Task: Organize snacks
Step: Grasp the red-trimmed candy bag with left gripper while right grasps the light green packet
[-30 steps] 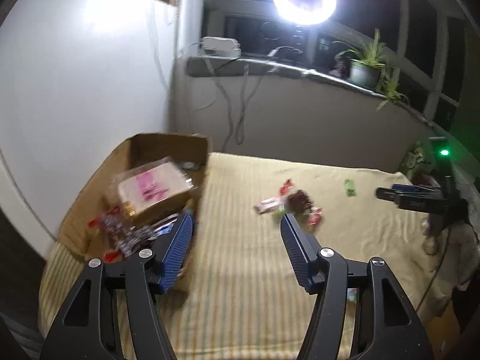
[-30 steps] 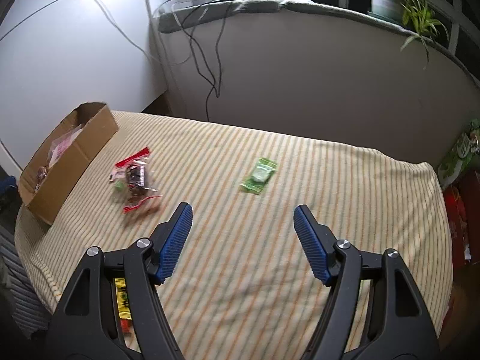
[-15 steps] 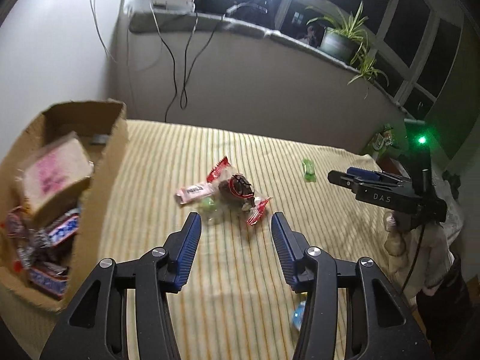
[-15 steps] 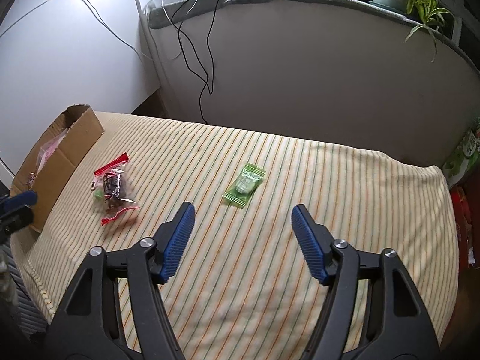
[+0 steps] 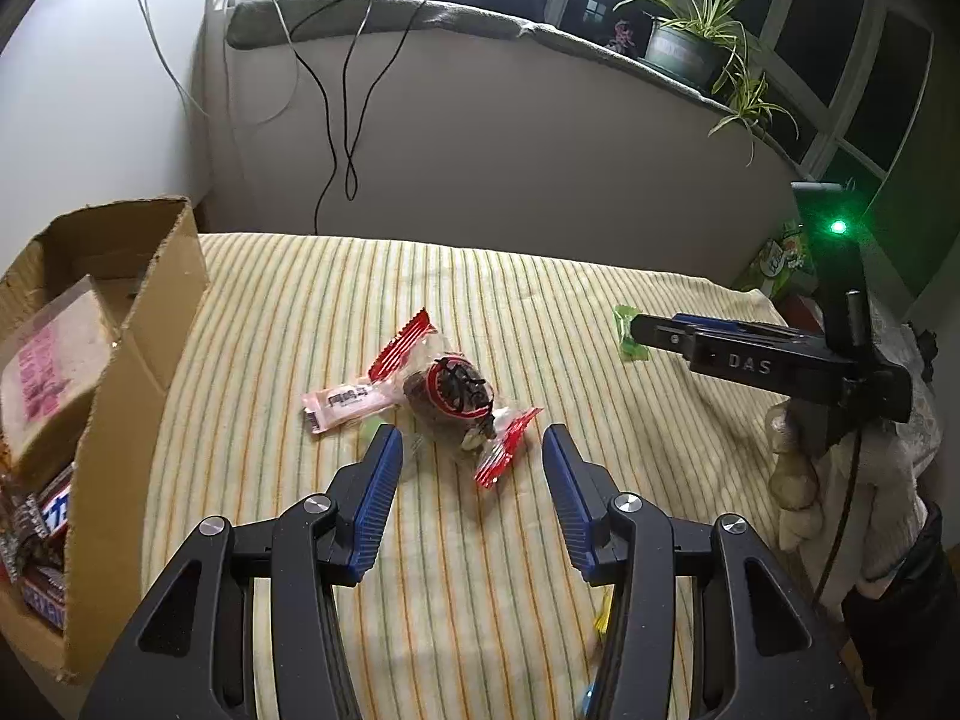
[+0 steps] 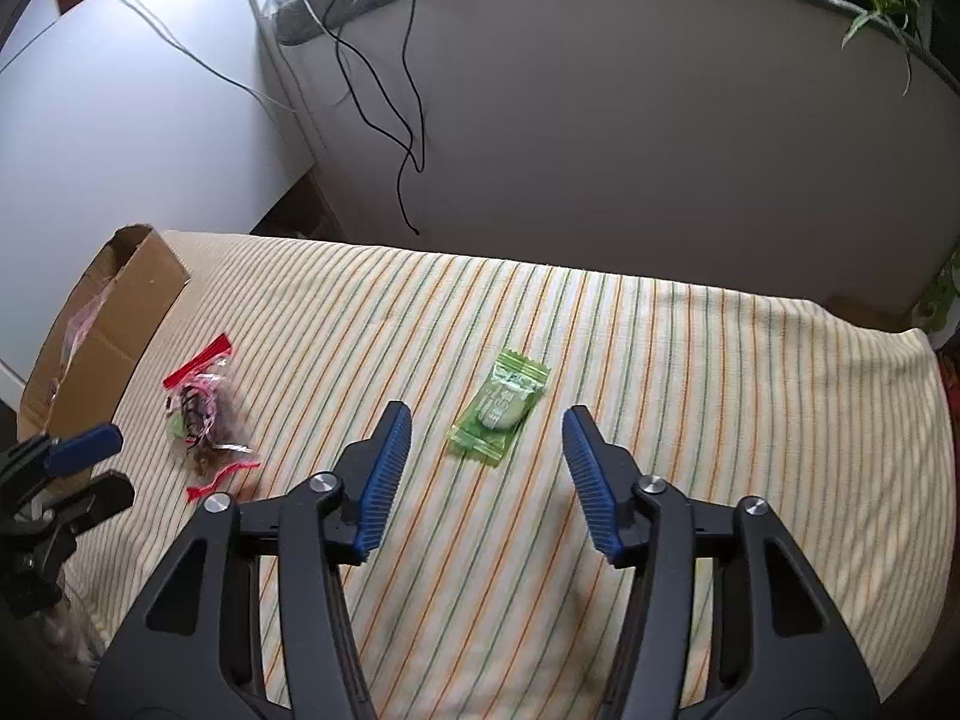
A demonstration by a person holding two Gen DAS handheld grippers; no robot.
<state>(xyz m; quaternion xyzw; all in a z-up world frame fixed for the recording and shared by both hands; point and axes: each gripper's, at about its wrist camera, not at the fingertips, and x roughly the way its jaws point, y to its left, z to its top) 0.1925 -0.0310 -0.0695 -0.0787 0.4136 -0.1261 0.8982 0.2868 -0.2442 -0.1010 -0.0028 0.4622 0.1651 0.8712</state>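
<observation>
Left wrist view: cardboard box (image 5: 120,360) of snack bars (image 5: 48,516), both grippers' fingers released, right's closing.

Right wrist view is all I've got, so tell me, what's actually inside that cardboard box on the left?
Observer: The left wrist view looks into the cardboard box: a clear bag with pink print lies on top of wrapped chocolate bars.
Operator: What's in that blurry pile with the red ends?
Observer: A clear bag with red ends, holding something dark, and a pink wrapped bar touching its left side.
Operator: Is the left gripper on it?
Observer: No. The left gripper is open just short of the bag, nothing between its pads.
</observation>
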